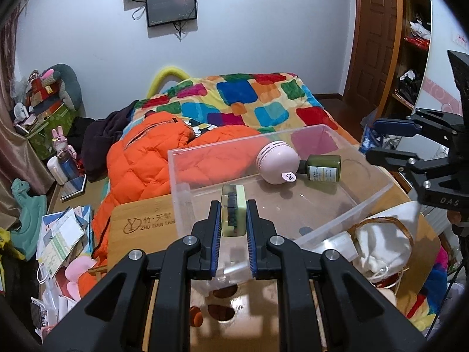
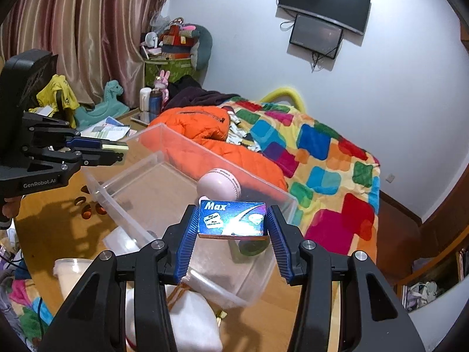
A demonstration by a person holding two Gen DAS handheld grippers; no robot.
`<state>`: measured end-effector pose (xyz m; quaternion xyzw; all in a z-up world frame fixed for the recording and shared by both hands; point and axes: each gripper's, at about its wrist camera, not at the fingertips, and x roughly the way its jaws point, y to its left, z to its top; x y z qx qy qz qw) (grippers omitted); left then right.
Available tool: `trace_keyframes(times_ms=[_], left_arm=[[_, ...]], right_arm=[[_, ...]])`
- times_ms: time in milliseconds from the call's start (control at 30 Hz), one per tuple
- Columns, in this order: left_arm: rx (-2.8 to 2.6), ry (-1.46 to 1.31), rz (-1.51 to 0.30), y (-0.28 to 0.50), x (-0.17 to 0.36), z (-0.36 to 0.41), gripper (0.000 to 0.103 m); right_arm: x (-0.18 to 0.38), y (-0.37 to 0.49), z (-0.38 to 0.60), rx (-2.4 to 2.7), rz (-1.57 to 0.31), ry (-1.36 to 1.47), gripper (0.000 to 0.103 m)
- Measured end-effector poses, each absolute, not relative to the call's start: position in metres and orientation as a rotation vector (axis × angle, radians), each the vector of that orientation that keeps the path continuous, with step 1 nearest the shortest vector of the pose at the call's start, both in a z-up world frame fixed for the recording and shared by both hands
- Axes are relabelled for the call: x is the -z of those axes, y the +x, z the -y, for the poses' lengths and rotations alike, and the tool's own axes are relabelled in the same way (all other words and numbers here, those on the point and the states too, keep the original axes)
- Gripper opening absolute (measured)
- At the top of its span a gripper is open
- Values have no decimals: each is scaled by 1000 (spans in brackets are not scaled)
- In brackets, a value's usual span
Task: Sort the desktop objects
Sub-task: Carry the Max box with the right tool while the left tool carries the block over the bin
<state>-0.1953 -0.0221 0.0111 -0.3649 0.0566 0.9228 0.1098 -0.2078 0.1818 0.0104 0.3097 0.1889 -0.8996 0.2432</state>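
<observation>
Left gripper [image 1: 233,215]: angled downward over the near wall of a clear plastic bin [image 1: 375,193], jaws clenched on a small pale-green block [image 1: 232,209] with a dark inlay, held upright between the pads; the block's markings are too small to read. Right gripper [image 2: 231,220]: also tilted down, above the bin's near corner, jaws grasping a blue box [image 2: 233,219] printed "Max" by its two short sides, its face turned to the camera. Bin contents: a pink round gadget [image 1: 277,162] lying touching a dark green bottle [image 1: 322,167] on its side; in the right view the box hides most of the bottle. The bin sits on a wooden table [image 1: 140,226]. A white drawstring pouch [image 1: 384,243] lies just beside the bin, partly cut off by the right gripper's arms. Only a fingertip of the person shows, at the left gripper's handle.
</observation>
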Motion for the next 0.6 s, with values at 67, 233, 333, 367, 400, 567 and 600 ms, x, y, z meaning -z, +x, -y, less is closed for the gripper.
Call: trace_keyframes(times_ms=[67,233,333,367,400,567,600], left_arm=[[-2704,-1079,-173,-200,-8,20,15],[-2687,-1094,-173,-212,-3,17,15],[-2674,-1109,-170,-217,0,17,15],[-2668,-1117,-169,-219,2,17,15],[-2665,-1123,-171,-221,4,16,15],[-2641,-1154,-180,-229,12,13,15],[-2636,-1162,-177,-230,14,13,15]], right_arm=[[-5,-215,-179,2440,-515,868,44],[8,-231,-176,2407,-505,918,44],[14,-240,-173,2384,-502,951,44],[16,-242,-172,2380,-507,959,44],[18,-243,-171,2373,-515,969,44],[27,-251,-165,2345,-537,1023,44],[29,-253,-165,2338,-536,1035,44]])
